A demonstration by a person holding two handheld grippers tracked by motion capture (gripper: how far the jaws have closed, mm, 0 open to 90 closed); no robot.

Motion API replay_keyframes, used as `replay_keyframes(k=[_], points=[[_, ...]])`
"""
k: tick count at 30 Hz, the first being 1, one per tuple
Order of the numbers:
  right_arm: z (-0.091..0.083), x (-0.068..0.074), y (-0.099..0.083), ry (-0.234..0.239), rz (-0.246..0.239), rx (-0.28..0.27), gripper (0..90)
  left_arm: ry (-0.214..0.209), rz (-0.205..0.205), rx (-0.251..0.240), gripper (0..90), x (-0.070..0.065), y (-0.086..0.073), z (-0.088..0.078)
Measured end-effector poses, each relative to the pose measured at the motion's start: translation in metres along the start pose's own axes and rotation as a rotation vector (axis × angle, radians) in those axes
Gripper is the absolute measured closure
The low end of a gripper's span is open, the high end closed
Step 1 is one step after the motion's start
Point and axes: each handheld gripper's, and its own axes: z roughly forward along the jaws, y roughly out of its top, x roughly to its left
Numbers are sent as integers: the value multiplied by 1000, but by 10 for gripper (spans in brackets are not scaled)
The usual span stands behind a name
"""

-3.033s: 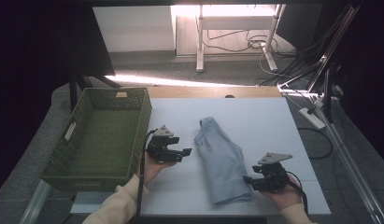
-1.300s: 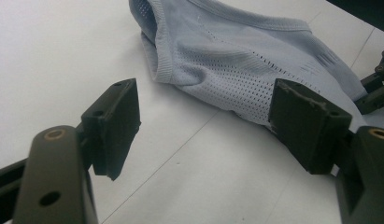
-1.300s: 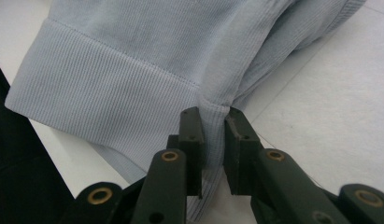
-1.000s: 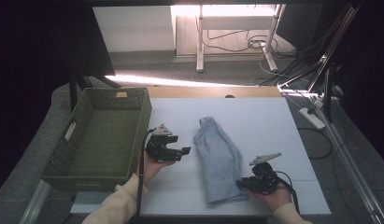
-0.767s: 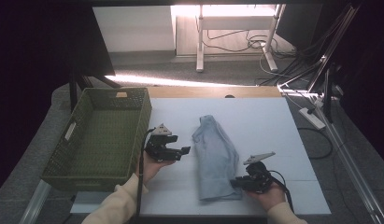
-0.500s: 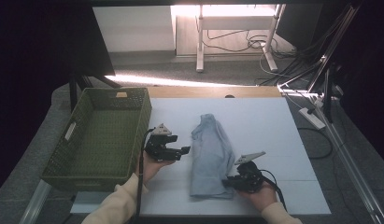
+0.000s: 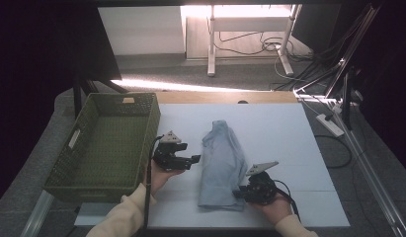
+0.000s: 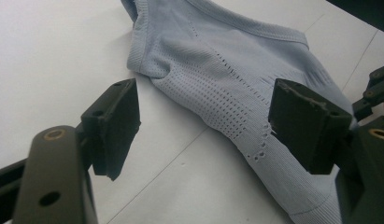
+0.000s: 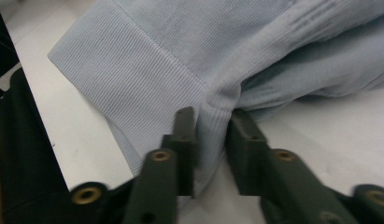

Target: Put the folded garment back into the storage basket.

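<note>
near the tabletop's [image 7: 299, 148] front edge, the right hand-held gripper [image 7: 240, 193] has dragged the light blue knit top's [image 7: 221, 163] hem leftward; its jaws, just loosening, still pinch the hem. left hand-held gripper [image 7: 194, 159] spread, unmoved beside the green basket [image 7: 87, 163].

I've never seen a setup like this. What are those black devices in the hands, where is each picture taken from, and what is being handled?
A person sits at a white table, holding a hand-operated two-jaw gripper in each hand. The high view looks down from above; the other two pictures come from cameras riding on each gripper, looking along its black jaws. A light blue knitted garment lies on the table, with a green basket to its left. The left gripper waits with jaws wide apart beside the garment's edge. The right gripper has the ribbed hem bunched between its jaws, which have just been opening slightly.
</note>
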Motion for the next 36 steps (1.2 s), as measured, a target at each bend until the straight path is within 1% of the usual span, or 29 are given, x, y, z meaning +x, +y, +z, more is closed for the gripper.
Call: replay_keyframes(k=[3, 7, 8, 12, 15, 18, 21, 24, 29, 33, 36], points=[[-5, 2, 1, -19, -13, -24, 627, 1, 2, 2, 255, 0, 0, 0], [-12, 5, 3, -86, -57, -60, 508, 2, 0, -2, 255, 0, 0, -1], [-16, 6, 4, -107, -73, -78, 488, 2, 0, -2, 254, 0, 0, -1], [-25, 9, 5, -135, -106, -124, 460, 3, -2, -2, 254, 0, 0, -1], [-28, 14, 7, -116, -148, -144, 448, 2, -1, -2, 254, 0, 0, -1], [-27, 22, 9, -88, -199, -146, 438, 2, 1, -1, 254, 0, 0, -1], [-21, 30, 11, -51, -234, -134, 428, 3, 0, 0, 254, 0, 0, -1], [-14, 38, 13, -31, -266, -104, 412, 3, 0, 0, 253, 0, 0, 0], [-2, 47, 15, 1, -300, -68, 393, 1, -2, 0, 252, 0, -1, 0], [6, 53, 16, 8, -333, -39, 377, 1, 0, 1, 252, 0, -1, 0], [11, 57, 16, 9, -367, -17, 364, 2, -1, 0, 252, 0, -1, 0]])
